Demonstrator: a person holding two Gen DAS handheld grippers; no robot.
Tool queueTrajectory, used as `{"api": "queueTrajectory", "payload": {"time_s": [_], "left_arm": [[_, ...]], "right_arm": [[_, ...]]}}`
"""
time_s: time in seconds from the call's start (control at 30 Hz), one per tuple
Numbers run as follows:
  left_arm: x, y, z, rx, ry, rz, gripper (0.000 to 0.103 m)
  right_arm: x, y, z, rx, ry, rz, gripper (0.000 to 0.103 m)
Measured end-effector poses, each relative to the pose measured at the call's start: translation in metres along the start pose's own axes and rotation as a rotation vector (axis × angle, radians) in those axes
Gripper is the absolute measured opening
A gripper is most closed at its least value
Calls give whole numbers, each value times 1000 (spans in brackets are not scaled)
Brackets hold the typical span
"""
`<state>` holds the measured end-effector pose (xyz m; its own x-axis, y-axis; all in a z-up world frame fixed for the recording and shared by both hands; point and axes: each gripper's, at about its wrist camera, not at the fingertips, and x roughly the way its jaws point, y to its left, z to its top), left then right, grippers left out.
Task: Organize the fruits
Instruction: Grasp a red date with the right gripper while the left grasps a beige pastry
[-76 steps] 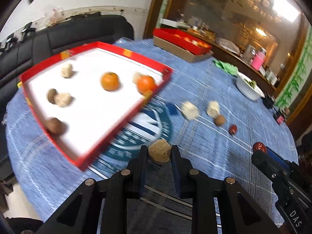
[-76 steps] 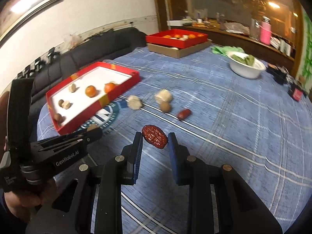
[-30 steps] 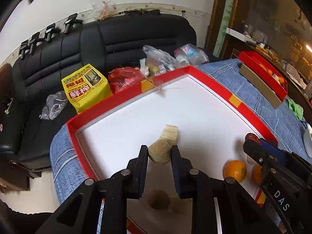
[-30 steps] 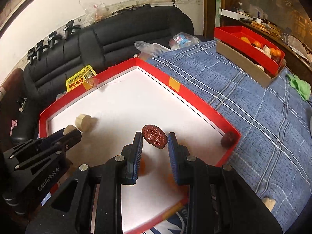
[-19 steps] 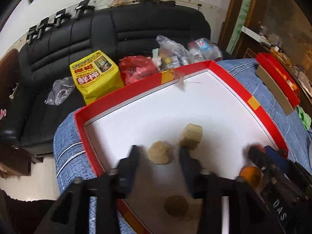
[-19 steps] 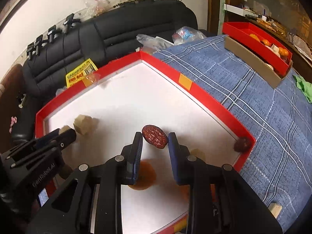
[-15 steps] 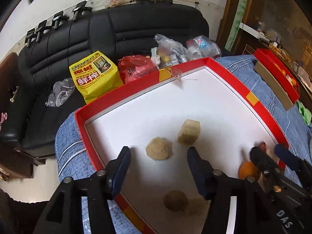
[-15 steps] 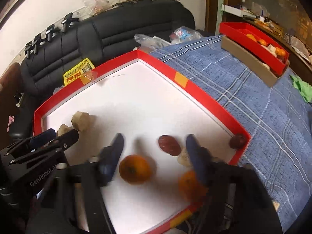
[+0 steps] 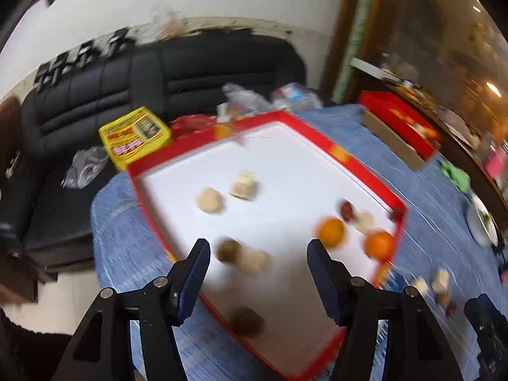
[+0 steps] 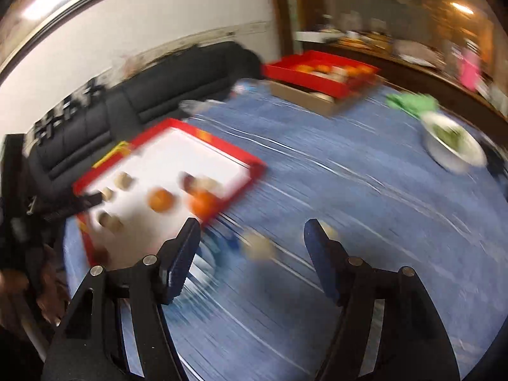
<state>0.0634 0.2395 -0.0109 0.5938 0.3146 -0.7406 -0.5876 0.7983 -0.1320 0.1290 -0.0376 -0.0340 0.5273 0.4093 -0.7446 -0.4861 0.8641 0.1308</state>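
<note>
The red tray (image 9: 349,158) with a white floor holds two oranges (image 9: 331,232), a red date (image 9: 346,210), a tan ball (image 9: 209,200), a tan cube (image 9: 243,185) and several brown and pale pieces. My left gripper (image 9: 257,254) hangs open over the tray's near side with nothing between its fingers. In the blurred right wrist view, my right gripper (image 10: 251,235) is open above the blue cloth, right of the tray (image 10: 228,149). A pale piece (image 10: 258,247) lies on the cloth beyond its fingers. The oranges (image 10: 161,200) and the date (image 10: 189,179) show there too.
Loose pieces (image 9: 441,281) lie on the blue cloth right of the tray. At the back stand a second red box (image 10: 320,70) on a carton, a green cloth (image 10: 412,101) and a white bowl (image 10: 454,146). A black sofa (image 9: 190,73) with bags lies beyond the table edge.
Both grippers opened: the left let go of the tan ball, the right let go of the red date, both now in the tray. Both pulled back; the right swung over the cloth.
</note>
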Motion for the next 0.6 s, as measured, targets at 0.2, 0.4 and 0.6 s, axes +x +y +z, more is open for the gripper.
{"api": "queueTrajectory", "payload": {"time_s": [0.2,0.4,0.6], "left_arm": [[-17,-65,-49,189,6,-117,61],[-19,-105,-87,313,47,-166,61],[-13,-105,-88,309,67,-155,61]], "right_arm": [[-30,-87,-50,158,51,-139,68],[-31,-106,-60,169,77,-133,68],[8,-77,-41,50,120,-86,66]]}}
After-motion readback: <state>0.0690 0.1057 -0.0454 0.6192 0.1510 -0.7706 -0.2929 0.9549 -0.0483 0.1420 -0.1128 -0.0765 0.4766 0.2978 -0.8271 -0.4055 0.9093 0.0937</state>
